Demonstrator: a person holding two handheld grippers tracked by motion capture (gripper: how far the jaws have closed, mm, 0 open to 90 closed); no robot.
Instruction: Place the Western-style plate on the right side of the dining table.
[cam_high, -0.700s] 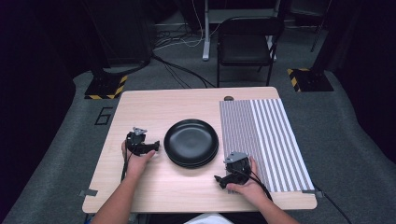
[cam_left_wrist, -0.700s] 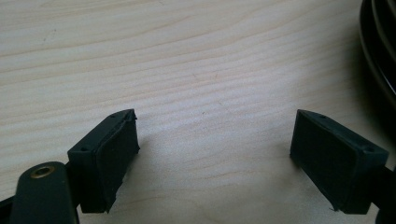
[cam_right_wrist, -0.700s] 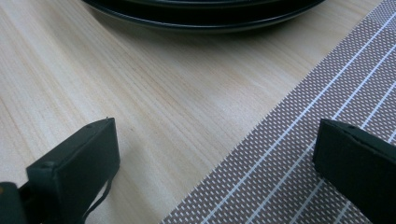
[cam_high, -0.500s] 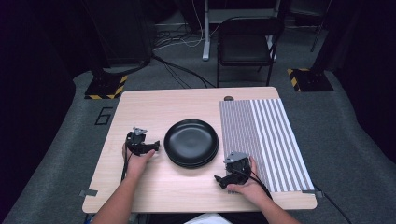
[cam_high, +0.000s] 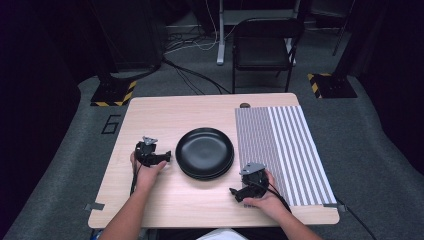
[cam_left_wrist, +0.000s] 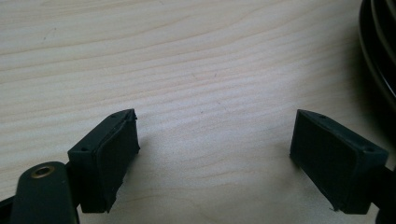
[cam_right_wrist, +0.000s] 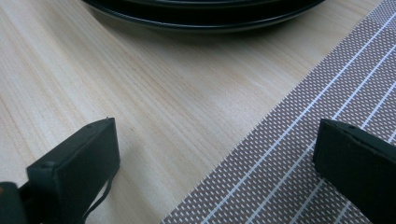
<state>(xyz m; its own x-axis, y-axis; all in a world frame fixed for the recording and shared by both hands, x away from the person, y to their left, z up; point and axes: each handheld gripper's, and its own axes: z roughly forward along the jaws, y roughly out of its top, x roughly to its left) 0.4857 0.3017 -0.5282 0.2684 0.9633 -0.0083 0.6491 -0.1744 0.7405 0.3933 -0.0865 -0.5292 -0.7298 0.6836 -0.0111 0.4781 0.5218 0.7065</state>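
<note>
While both grippers rest low on the table (cam_high: 165, 107) with nothing between their jaws, the plates (cam_high: 204, 152) sit stacked at the centre of the high view, just left of the striped mat (cam_high: 285, 150). The left gripper (cam_high: 165, 159) lies at centre left of that frame, just beside the stack's left rim; in its own view its jaws stand wide apart over bare wood, and the dark rims (cam_left_wrist: 378, 60) curve down the right edge. The right gripper (cam_high: 235, 192) sits at lower centre, below the stack, at the mat's left edge; in its own view the jaws are wide apart too, one over wood and one over the mat (cam_right_wrist: 327, 107), with the plates (cam_right_wrist: 205, 14) across the top.

The plates look like glazed ceramic or hard plastic, I cannot tell which: stiff, glossy, probably slippery under flat pads, and breakable if ceramic. At least two rims show, so the stack may be heavy for a one-sided pinch and the top plate could slide on the one beneath. The rim is the only hold. A jaw would need to slip under the lip with the other on top, best at the near or left edge, perhaps one gripper each side.
</note>
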